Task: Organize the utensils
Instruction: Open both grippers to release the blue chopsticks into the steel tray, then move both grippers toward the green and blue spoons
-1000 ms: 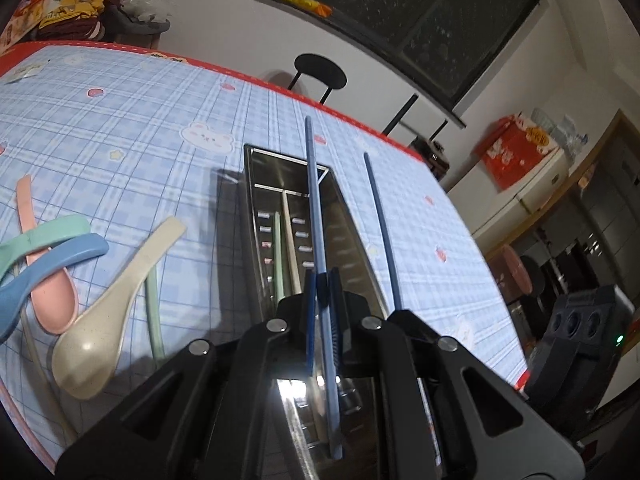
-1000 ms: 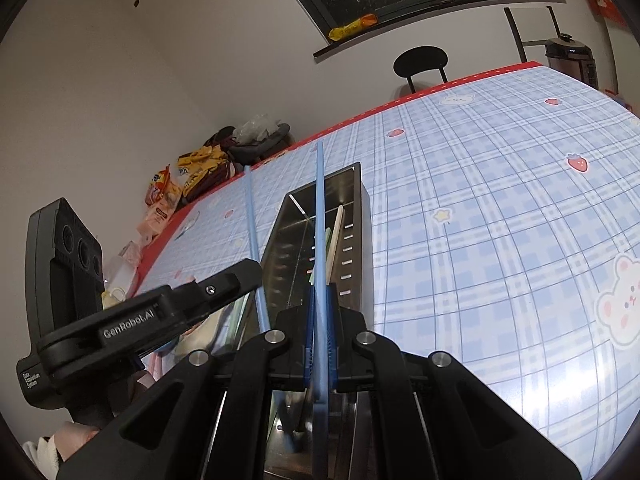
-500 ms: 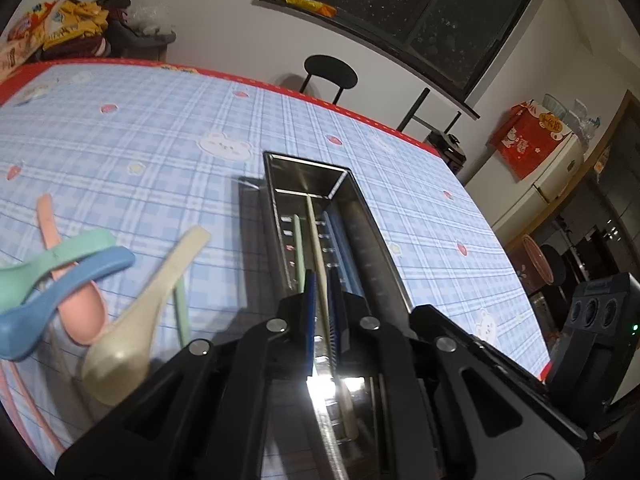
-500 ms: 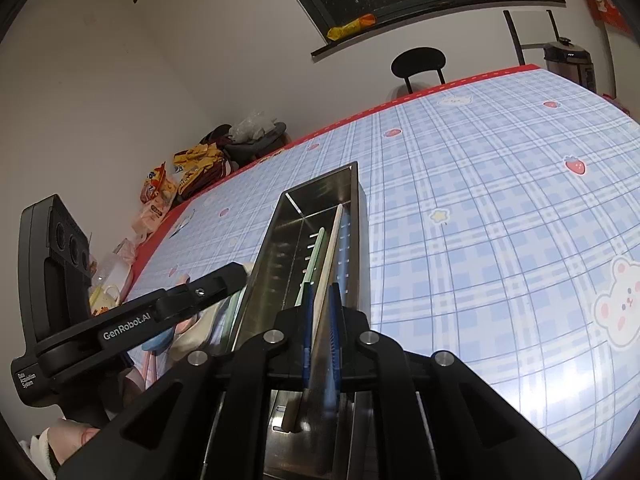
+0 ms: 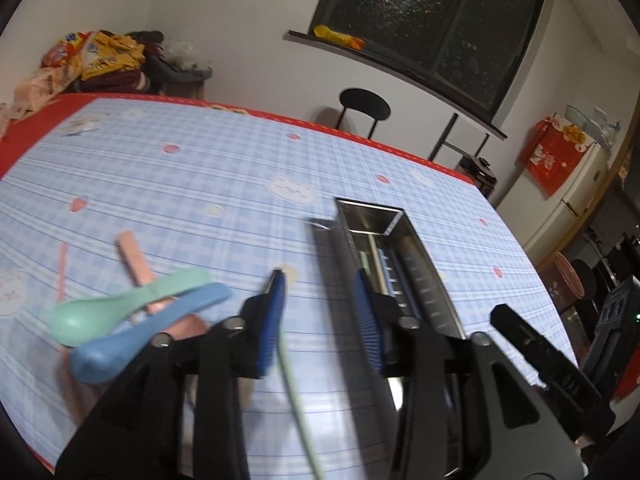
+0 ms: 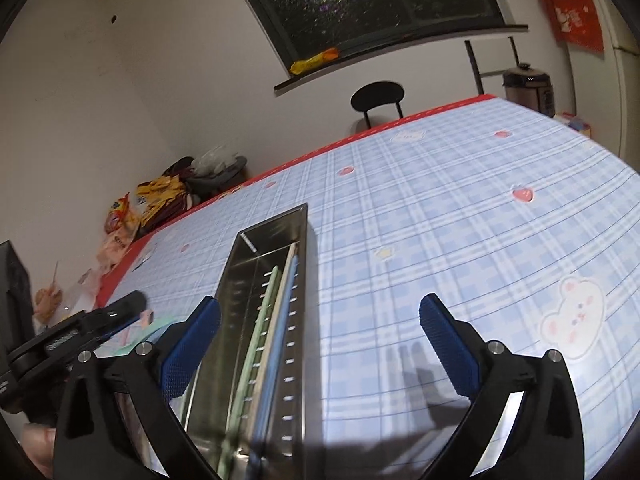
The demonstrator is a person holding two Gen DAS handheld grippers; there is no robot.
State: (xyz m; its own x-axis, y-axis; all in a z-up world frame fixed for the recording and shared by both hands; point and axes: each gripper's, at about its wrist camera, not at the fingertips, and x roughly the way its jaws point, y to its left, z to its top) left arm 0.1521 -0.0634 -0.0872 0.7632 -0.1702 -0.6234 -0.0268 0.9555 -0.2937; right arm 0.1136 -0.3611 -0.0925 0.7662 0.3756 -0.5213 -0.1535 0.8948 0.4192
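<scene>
Chopsticks are in, spoons are left.
Both my grippers (image 5: 318, 312) (image 6: 320, 340) gape wide, empty; tray (image 6: 236, 300) holds chopsticks (image 6: 276, 340), while spoons (image 5: 132, 312) wait at nine o'clock.

Black hand-held gripper (image 6: 320, 344) frames, silver screws, ribbed blue pads (image 6: 450, 346).

black chair (image 5: 364, 105) beyond checked tablecloth (image 5: 192, 184), snack bags (image 5: 92, 56) nearby

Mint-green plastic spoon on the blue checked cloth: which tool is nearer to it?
Left. The left tool, open, hangs just right of the mint-green plastic spoon, beside the steel tray. The right tool, also open, sits over that tray's far side.
</scene>
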